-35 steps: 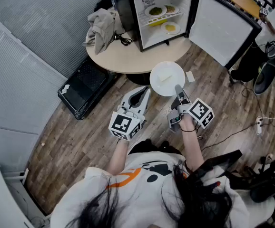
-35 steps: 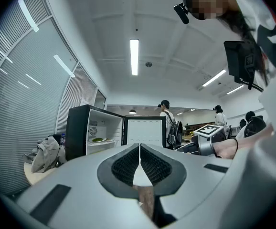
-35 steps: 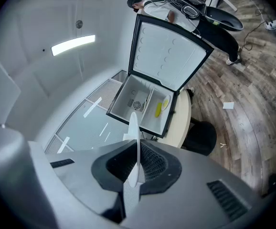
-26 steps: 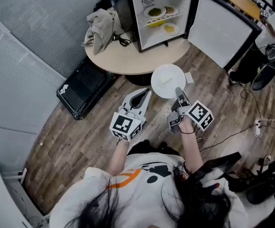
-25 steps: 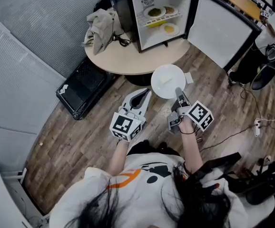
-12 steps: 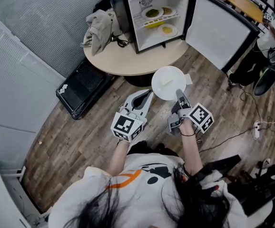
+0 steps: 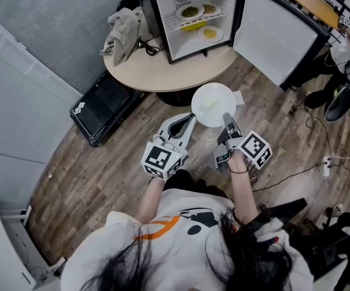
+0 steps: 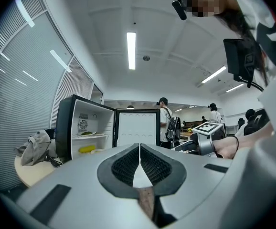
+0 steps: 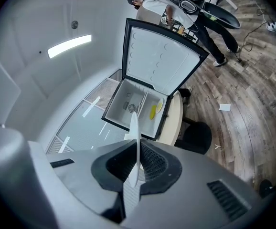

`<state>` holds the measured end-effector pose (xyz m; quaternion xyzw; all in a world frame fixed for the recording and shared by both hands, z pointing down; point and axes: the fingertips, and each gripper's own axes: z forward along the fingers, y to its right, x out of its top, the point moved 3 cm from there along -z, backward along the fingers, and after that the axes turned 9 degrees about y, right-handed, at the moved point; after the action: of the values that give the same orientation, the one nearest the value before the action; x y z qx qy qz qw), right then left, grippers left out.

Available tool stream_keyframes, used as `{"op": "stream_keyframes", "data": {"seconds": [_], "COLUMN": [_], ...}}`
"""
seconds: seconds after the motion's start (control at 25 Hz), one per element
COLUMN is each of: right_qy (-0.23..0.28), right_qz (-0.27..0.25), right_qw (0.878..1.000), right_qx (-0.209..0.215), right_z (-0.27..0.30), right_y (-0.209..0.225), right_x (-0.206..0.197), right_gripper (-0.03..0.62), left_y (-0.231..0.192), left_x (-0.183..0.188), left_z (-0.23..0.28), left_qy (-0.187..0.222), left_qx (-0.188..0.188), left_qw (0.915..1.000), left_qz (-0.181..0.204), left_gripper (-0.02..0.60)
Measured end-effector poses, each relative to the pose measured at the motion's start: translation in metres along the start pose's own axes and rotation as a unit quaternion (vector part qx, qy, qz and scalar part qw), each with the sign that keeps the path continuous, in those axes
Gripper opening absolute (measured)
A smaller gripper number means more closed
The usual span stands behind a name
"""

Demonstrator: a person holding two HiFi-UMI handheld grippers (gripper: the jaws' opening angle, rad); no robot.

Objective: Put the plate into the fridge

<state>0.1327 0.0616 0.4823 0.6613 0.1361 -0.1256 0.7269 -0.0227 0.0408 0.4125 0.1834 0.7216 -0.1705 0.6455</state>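
Observation:
My right gripper [image 7: 227,121] is shut on the near rim of a white plate [image 7: 213,103], held flat over the wooden floor just in front of the round table [image 7: 163,71]. In the right gripper view the plate [image 9: 134,142] shows edge-on between the jaws of the right gripper [image 9: 137,168]. The small black fridge [image 7: 190,17] stands on the table with its door [image 7: 275,35] swung wide open; it also shows ahead in the right gripper view, fridge [image 9: 135,106]. My left gripper [image 7: 184,125] hangs beside the plate, shut and empty, left gripper [image 8: 139,151].
Inside the fridge are a plate of food [image 7: 190,11] on the shelf and another [image 7: 210,34] below. A grey cloth [image 7: 122,26] lies on the table's left. A black case [image 7: 102,108] sits on the floor at left. Cables and chairs [image 7: 344,102] are at right.
The head view has shifted slightly, so the fridge and table sit higher and further left in the picture. Both grippers and the plate keep nearly the same pose.

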Motion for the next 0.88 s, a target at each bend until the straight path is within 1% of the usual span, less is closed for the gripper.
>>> {"op": "stream_keyframes", "data": {"seconds": [0.28, 0.56, 0.72, 0.88], "right_qy": [-0.001, 0.004, 0.005, 0.005], "right_qz": [-0.002, 0.002, -0.001, -0.005], "right_qw": [1.000, 1.000, 1.000, 1.000], "right_qx": [-0.003, -0.008, -0.013, -0.013], "right_z": [0.005, 0.027, 0.052, 0.092], "right_y": [0.007, 0.014, 0.016, 0.009], "right_x": [0.008, 0.013, 0.015, 0.018], "right_gripper": [0.023, 0.023, 0.024, 0.023], "left_y": [-0.002, -0.016, -0.036, -0.069], "left_x": [-0.001, -0.012, -0.015, -0.016], "left_z": [0.010, 0.027, 0.041, 0.061], "left_qy": [-0.003, -0.013, -0.014, -0.011], "left_qx": [0.002, -0.008, -0.012, -0.014], "left_qw": [1.0000, 0.9999, 0.9998, 0.9998], "left_qz": [0.003, 0.003, 0.002, -0.001], "left_gripper": [0.009, 0.009, 0.009, 0.009]}}
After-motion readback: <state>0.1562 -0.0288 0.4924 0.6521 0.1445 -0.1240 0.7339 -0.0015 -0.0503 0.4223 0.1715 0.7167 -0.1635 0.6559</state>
